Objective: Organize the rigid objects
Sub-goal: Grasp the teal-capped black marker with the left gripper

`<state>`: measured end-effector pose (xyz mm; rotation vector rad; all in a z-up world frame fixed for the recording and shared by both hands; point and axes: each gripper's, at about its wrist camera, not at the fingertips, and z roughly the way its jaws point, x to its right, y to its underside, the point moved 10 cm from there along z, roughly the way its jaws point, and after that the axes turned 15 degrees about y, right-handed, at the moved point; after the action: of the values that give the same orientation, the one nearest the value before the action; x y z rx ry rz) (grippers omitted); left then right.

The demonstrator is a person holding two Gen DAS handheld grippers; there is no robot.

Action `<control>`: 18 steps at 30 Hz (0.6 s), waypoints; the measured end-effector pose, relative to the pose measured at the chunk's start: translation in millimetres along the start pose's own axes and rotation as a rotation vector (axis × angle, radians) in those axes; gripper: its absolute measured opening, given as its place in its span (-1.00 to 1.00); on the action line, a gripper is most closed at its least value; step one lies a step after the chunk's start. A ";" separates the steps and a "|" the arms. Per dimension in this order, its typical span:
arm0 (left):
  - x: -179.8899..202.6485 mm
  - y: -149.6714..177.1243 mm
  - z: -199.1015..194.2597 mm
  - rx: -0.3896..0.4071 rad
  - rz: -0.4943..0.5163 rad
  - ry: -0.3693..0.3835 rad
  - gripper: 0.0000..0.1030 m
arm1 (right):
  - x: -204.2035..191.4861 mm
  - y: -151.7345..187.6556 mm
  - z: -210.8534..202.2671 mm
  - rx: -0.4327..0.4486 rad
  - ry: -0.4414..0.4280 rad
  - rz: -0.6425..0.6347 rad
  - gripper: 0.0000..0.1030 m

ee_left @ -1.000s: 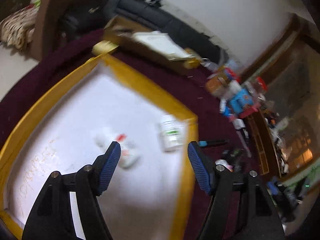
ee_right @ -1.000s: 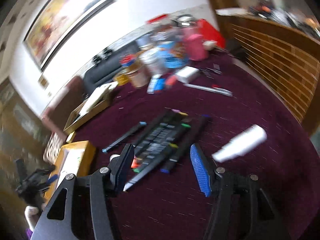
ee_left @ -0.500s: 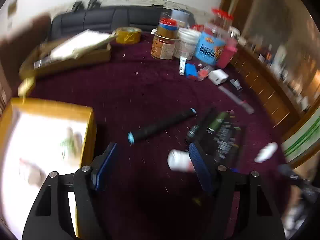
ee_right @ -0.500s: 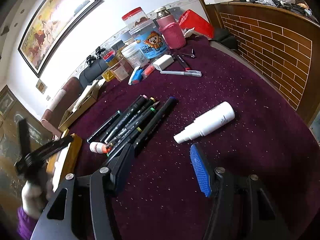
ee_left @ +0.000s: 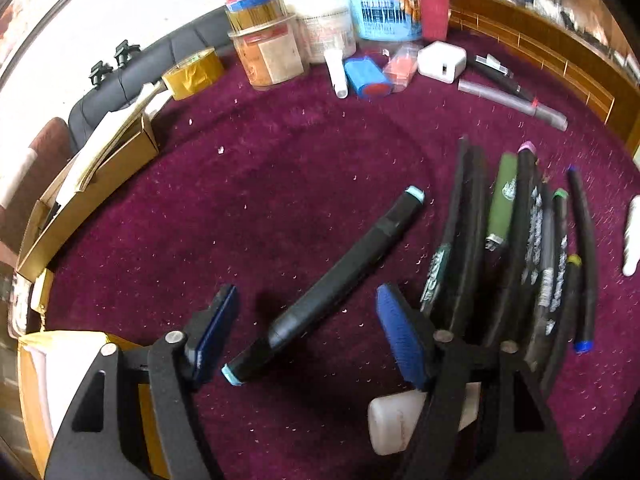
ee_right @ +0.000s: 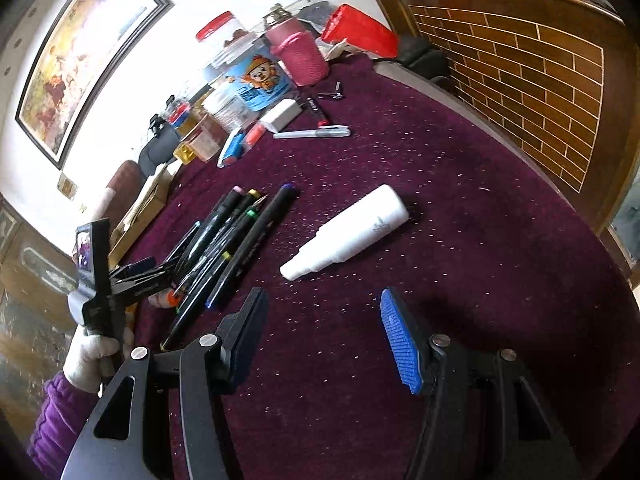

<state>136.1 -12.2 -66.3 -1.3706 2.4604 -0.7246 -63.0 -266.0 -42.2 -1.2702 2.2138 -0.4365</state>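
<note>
A black marker with light-blue caps (ee_left: pixel 324 292) lies slantwise on the purple cloth. My left gripper (ee_left: pixel 308 332) straddles its near end. The jaws are closing, and the pads do not touch the marker. A bundle of black markers (ee_left: pixel 520 248) lies just right of the gripper, and a small white bottle (ee_left: pixel 396 424) shows under its right finger. In the right wrist view, a white spray bottle (ee_right: pixel 348 236) lies ahead of my right gripper (ee_right: pixel 324 332), which is open and holds nothing. The left gripper (ee_right: pixel 132 276), in a gloved hand (ee_right: pixel 92 356), hovers at the marker bundle (ee_right: pixel 232 240).
A yellow-rimmed tray (ee_left: pixel 36 360) sits at lower left. At the back stand jars (ee_left: pixel 272 52), a tape roll (ee_left: pixel 192 74), a cardboard box (ee_left: pixel 92 184), a white charger (ee_left: pixel 442 62) and loose pens (ee_left: pixel 516 104). A brick-patterned wooden wall (ee_right: pixel 520 80) bounds the right side.
My left gripper swung from the white tray with its bottles over to the purple cloth, rolled, and now straddles the blue-capped marker with narrower jaws. The right gripper sank toward the spray bottle.
</note>
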 end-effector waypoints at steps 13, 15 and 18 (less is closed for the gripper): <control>15.4 60.2 -40.7 -0.044 -0.173 0.199 -0.76 | 5.5 -1.8 17.1 -0.032 -0.008 0.100 0.04; 18.0 65.6 -40.3 -0.050 -0.206 0.232 -0.76 | 2.5 -1.1 15.7 -0.031 -0.004 0.100 0.04; 14.6 56.0 -35.1 -0.029 -0.226 0.218 -0.73 | -10.7 0.6 11.7 -0.033 -0.005 0.086 0.04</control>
<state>72.6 10.9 -65.3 -1.6822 2.5091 -0.9375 -52.0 -256.5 -48.6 -1.1868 2.2698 -0.3645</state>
